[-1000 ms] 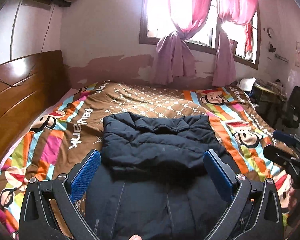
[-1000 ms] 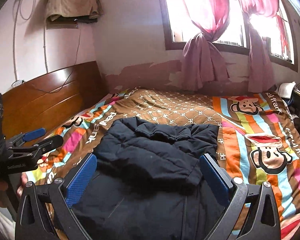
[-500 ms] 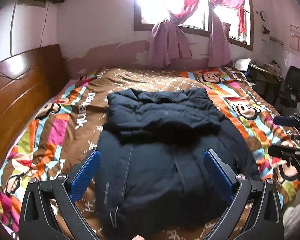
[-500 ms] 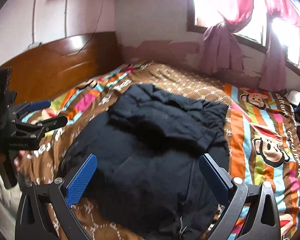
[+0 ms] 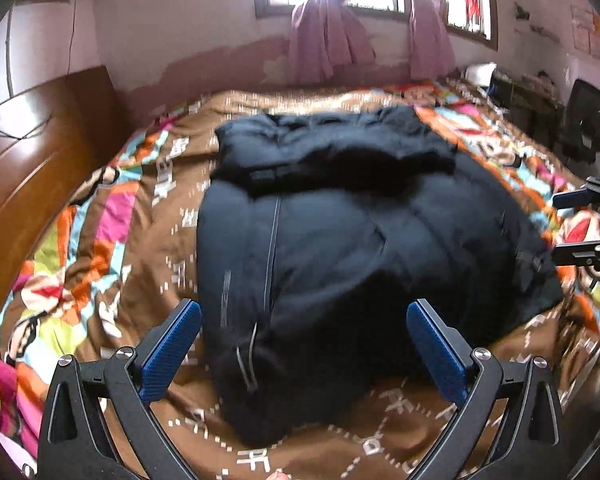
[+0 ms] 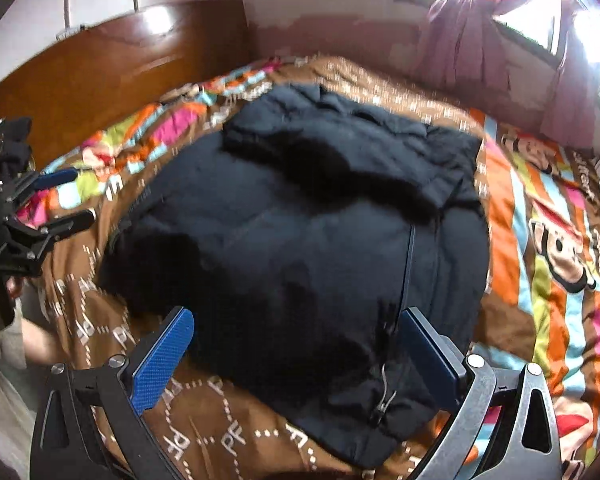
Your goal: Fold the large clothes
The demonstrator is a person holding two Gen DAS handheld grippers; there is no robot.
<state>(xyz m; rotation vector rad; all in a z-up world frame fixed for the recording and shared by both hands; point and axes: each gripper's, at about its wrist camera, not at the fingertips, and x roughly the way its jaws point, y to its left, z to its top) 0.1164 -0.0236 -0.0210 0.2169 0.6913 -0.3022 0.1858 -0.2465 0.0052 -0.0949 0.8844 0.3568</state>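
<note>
Sunlit bed (image 5: pixel 148 216) carries the jacket (image 5: pixel 340 240), top already folded down. Both grippers (image 5: pixel 304 344) (image 6: pixel 296 344), fingers spread and empty, have dropped toward its near hem, likely to lift it.

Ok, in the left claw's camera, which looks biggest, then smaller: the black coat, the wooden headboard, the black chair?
Biggest to smallest, as they look in that view:
1. The black coat, which fills the middle of the picture.
2. The wooden headboard.
3. The black chair, though it is farthest away, so it may only look tiny.
</note>
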